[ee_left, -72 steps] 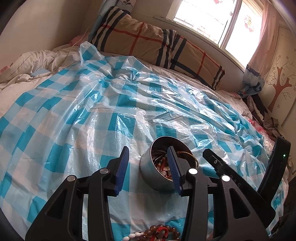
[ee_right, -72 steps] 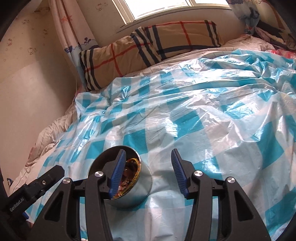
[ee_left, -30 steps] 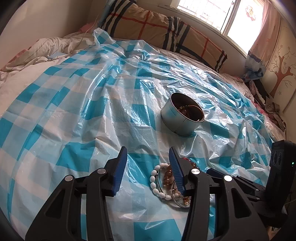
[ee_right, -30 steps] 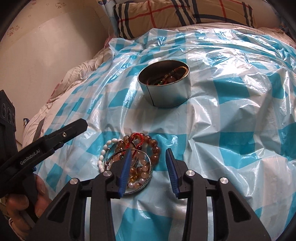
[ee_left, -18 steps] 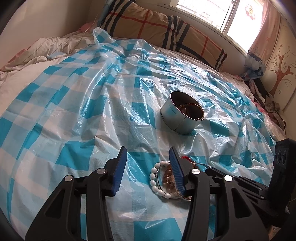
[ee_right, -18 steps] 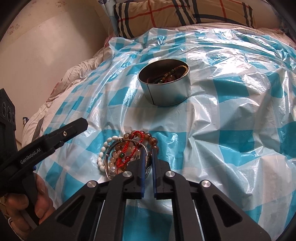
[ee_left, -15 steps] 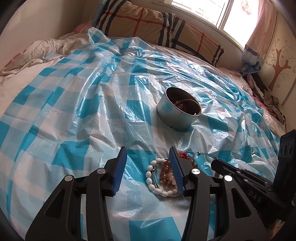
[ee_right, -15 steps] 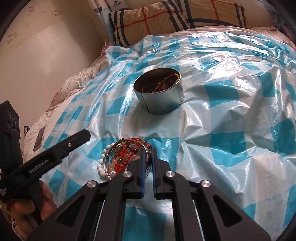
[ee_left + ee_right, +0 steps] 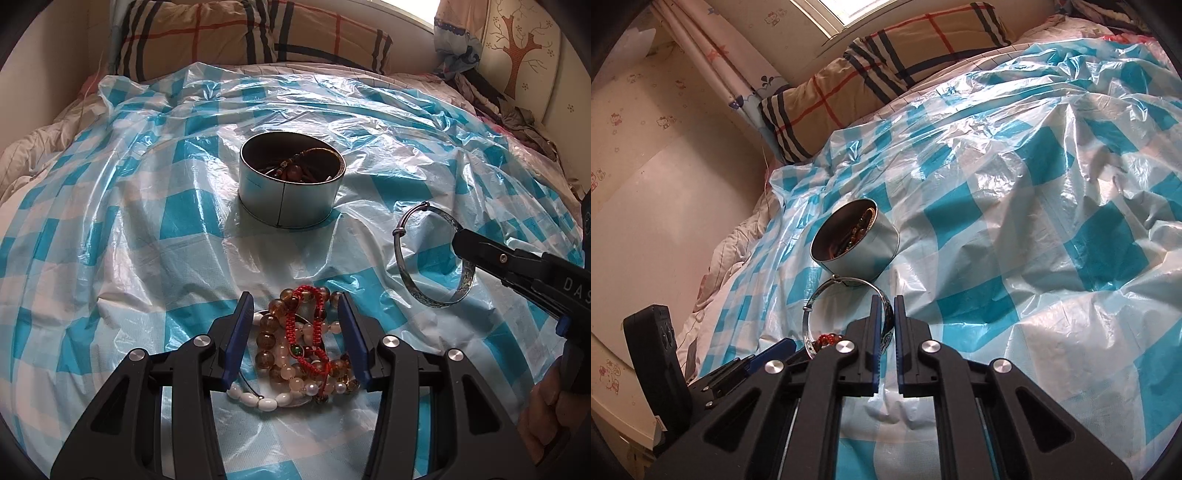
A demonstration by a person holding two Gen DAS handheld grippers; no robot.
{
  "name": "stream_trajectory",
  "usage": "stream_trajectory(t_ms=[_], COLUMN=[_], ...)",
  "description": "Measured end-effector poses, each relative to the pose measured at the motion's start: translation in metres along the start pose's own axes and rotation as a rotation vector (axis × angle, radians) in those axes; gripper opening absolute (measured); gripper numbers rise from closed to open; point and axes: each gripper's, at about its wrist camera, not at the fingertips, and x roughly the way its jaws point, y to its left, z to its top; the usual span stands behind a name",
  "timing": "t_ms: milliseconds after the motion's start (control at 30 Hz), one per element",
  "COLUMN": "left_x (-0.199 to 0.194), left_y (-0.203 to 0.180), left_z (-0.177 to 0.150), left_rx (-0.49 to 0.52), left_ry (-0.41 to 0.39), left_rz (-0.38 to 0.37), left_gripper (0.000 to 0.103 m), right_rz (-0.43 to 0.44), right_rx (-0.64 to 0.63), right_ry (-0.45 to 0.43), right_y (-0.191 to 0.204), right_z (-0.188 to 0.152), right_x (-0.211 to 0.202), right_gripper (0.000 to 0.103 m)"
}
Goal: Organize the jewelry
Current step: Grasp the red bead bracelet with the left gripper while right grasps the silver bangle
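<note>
A round silver tin (image 9: 290, 186) with several bracelets inside stands on the blue-checked plastic sheet; it also shows in the right wrist view (image 9: 855, 242). A pile of bead bracelets (image 9: 301, 341), brown, white and red, lies on a round lid between my open left gripper's (image 9: 297, 330) fingers. My right gripper (image 9: 885, 306) is shut on a silver bangle (image 9: 827, 299) and holds it in the air, to the right of the pile and short of the tin; the bangle also shows in the left wrist view (image 9: 402, 273).
The blue-checked plastic sheet (image 9: 110, 236) covers a soft, wrinkled bed. A plaid pillow (image 9: 236, 37) lies along the far edge under the window. Clothes (image 9: 517, 114) are heaped at the far right. A wall (image 9: 646, 166) runs along the left of the bed.
My right gripper shut on the silver bangle in the pile and lifted it up and to the right. My left gripper moved over the bead pile, still open.
</note>
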Motion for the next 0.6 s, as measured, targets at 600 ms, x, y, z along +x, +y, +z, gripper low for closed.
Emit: stream_trajectory(t_ms=[600], left_x=[-0.012], left_y=[0.013], left_z=[0.0], left_rx=[-0.067], left_ry=[-0.053], left_rz=[-0.051], left_gripper=[0.007], right_rz=[0.004], right_rx=[-0.015], right_ry=[0.013], right_y=[0.003], right_z=[-0.003], right_x=[0.003], right_gripper=[0.01])
